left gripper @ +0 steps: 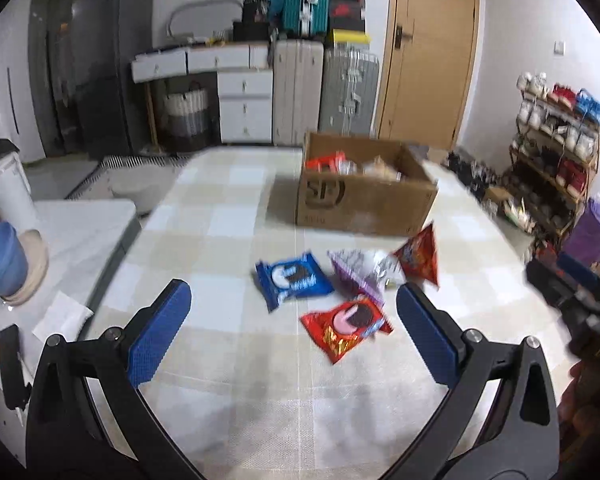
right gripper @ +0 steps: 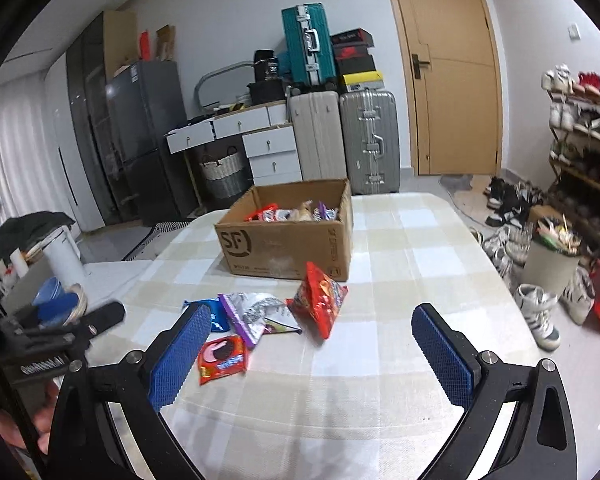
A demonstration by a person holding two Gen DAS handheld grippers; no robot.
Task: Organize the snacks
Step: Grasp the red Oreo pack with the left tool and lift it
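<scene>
The left gripper (left gripper: 294, 312) hovers above the checked tablecloth (left gripper: 228, 216) with its blue-padded fingers (left gripper: 160, 328) spread wide and nothing between them. The right gripper (right gripper: 312, 344) hangs the same way, its jaws far apart and empty.

Just beyond the left gripper lies a loose cluster of snacks. Nearest is a red cookie packet (left gripper: 346, 326), lying flat. To its far left sits a blue cookie packet (left gripper: 292, 280), and to the far right of that a purple-and-silver wrapper (left gripper: 360, 274), crumpled and touching a red chip bag (left gripper: 418, 258) on its right. From the right wrist view the red cookie packet (right gripper: 223, 359) lies just beside the left finger's pad, the purple-and-silver wrapper (right gripper: 252, 312) is beyond it, and the red chip bag (right gripper: 320, 300) stands tilted on the right of the pile.

Farther back on the table stands an open cardboard box (right gripper: 284, 248), already holding several wrapped snacks (right gripper: 288, 213). The chip bag lies near its front wall.

Beyond the table stand suitcases (right gripper: 368, 140), white drawers (right gripper: 272, 148) and a wooden door (right gripper: 448, 72); a shoe rack (right gripper: 588, 128) fills the right side.
</scene>
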